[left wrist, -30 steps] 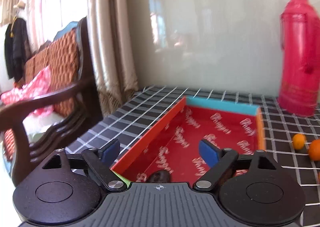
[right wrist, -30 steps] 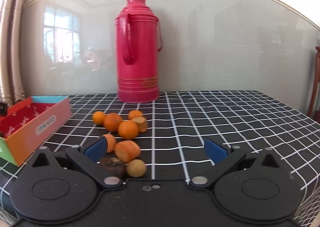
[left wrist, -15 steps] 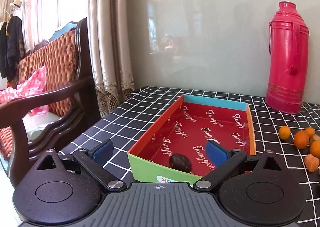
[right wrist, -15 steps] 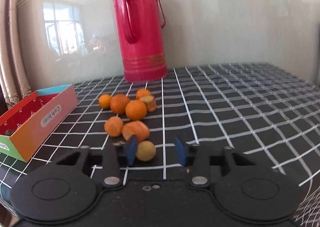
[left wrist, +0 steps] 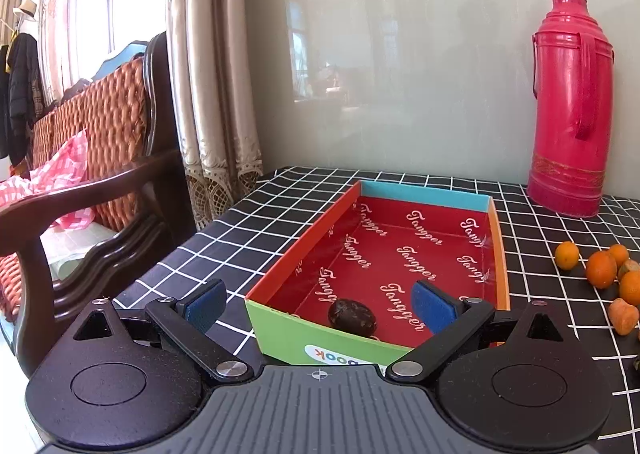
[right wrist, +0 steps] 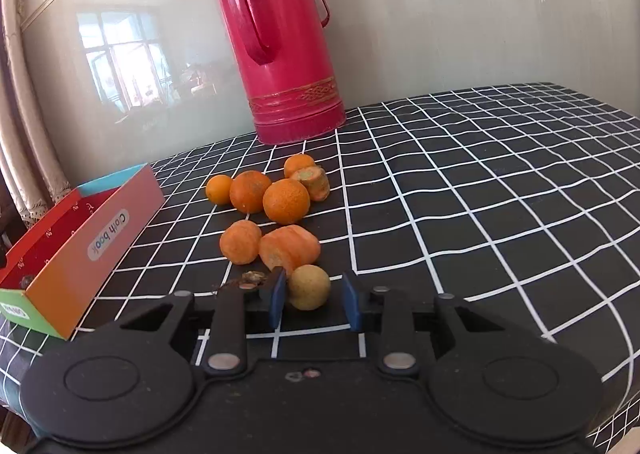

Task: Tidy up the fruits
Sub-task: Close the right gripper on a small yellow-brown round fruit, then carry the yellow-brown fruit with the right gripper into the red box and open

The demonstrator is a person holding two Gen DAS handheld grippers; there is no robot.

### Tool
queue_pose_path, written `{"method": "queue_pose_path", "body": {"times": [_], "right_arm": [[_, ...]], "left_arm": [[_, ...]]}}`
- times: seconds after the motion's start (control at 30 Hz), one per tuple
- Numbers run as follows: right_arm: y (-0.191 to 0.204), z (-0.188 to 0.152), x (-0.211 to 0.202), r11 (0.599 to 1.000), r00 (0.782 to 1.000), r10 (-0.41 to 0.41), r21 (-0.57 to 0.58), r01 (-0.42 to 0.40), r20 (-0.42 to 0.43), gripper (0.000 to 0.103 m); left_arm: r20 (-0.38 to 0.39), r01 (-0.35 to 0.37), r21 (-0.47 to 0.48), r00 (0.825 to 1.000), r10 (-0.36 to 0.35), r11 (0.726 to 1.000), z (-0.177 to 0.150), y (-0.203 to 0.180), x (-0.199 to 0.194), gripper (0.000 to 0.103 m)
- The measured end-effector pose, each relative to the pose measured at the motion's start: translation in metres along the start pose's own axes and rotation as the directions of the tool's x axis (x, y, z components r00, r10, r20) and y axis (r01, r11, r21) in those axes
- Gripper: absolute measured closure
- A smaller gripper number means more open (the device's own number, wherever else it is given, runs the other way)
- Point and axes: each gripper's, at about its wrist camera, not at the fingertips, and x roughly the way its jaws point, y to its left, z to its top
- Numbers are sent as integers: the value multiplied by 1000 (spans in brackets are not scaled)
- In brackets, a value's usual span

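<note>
**Blue pads wide over the box, narrow around a yellowish fruit**

Blue-padded and spread wide, the left gripper (left wrist: 320, 306) is seen at the bottom of the left wrist view; its jaws have just been opening, and nothing is gripped. Just past its tips, the green near wall of a cardboard box (left wrist: 316, 350) is crossed by the line of sight. On the box's red floor, close to that wall, a dark wrinkled fruit (left wrist: 352, 316) is lying alone, framed between the two pads but untouched by them.

In the right wrist view the right gripper (right wrist: 313, 300) is held low over the black checked tablecloth (right wrist: 480, 194). Its jaws have just been closing and now stand narrow, with a small yellowish fruit (right wrist: 309, 287) between the pads. A gap is left at the right-hand pad, so no squeeze is seen. Brown crumbs (right wrist: 252, 278) are scattered just left of the tips.

Beyond, two peeled orange pieces (right wrist: 289, 250) are lying side by side, and further up the frame a cluster of oranges (right wrist: 286, 201) is gathered. At the far edge — against the glossy wall — a red thermos (right wrist: 280, 54) is standing upright.
</note>
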Motion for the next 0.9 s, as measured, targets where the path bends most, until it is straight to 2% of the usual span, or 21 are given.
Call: {"method": "queue_pose_path", "body": {"times": [0.07,0.23,0.33,0.4,0.6,0.77,0.9], "right_arm": [[1,0,0,1000,1000,10,11,-10,-9,87],[7,1,-2,1000,1000,-19,-8,19,-7,88],[15,4,-8,998,998,-44,-51,46,46,88],[25,6,-14,996,997,-26,-82,32,77,88],[66,13,-18,977,984,149,-170,-131,95,88],[111,18,-10,927,950,309,-238,-291,45,88],[143,23,-2,884,921,389,-285,-371,8,88]], "left_arm": [[-4,-6,0,1000,6,1000,-1,0,1,5],[-6,-23,-1,1000,23,1000,-2,3,2,5],[-12,-26,-15,1000,25,1000,-1,7,3,5],[-14,-31,-24,999,30,999,-1,10,3,5],[-14,-53,-47,999,53,997,-1,21,4,5],[-21,-90,-82,996,88,993,-3,40,6,4],[-36,-118,-110,993,114,987,-5,55,9,4]]}}
